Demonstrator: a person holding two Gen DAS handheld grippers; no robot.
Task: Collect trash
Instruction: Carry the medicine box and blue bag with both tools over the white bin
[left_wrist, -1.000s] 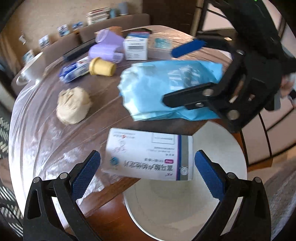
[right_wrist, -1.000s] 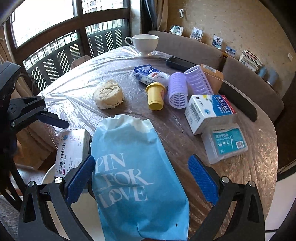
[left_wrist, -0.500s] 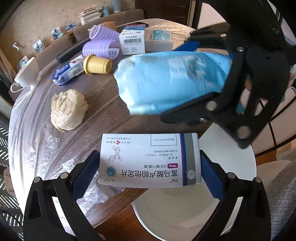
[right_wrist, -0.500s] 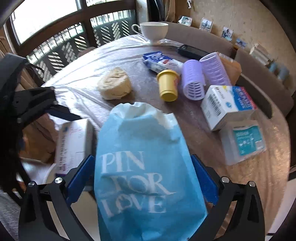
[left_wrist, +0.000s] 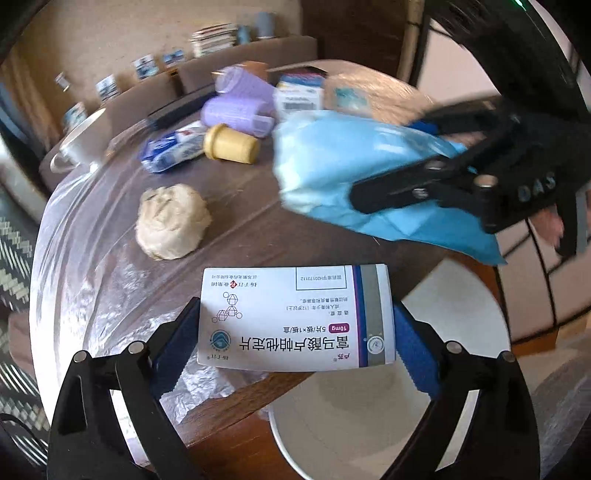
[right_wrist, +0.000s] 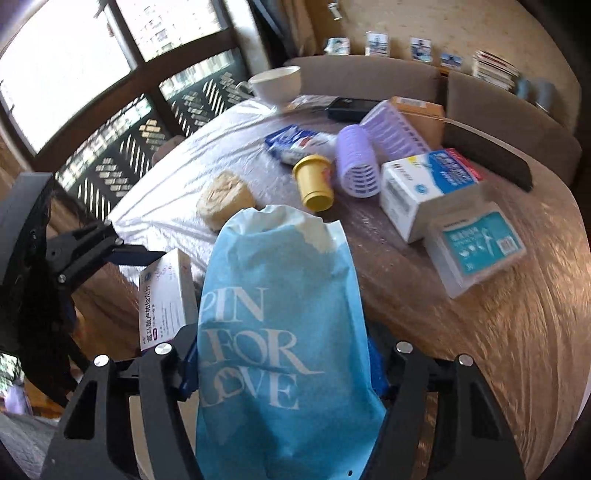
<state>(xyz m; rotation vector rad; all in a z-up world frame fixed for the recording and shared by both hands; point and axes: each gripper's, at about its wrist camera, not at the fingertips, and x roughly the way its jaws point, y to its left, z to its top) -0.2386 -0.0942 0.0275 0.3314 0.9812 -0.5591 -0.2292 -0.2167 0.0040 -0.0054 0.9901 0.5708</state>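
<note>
Left gripper (left_wrist: 295, 328): my two pads are pressed against the short ends of the medicine box (left_wrist: 295, 317), carried near the table edge, partly over the white bin (left_wrist: 461, 314).
Right gripper (right_wrist: 282, 365): closed around the lower half of the blue bag (right_wrist: 280, 325), lifted clear of the table (right_wrist: 480, 314).
Box handling: light, stiff card; I judge the end grip sound, though hard squeezing could dent it.
Bag handling: soft, crumply, probably light; mid-body hold suits it.
</note>
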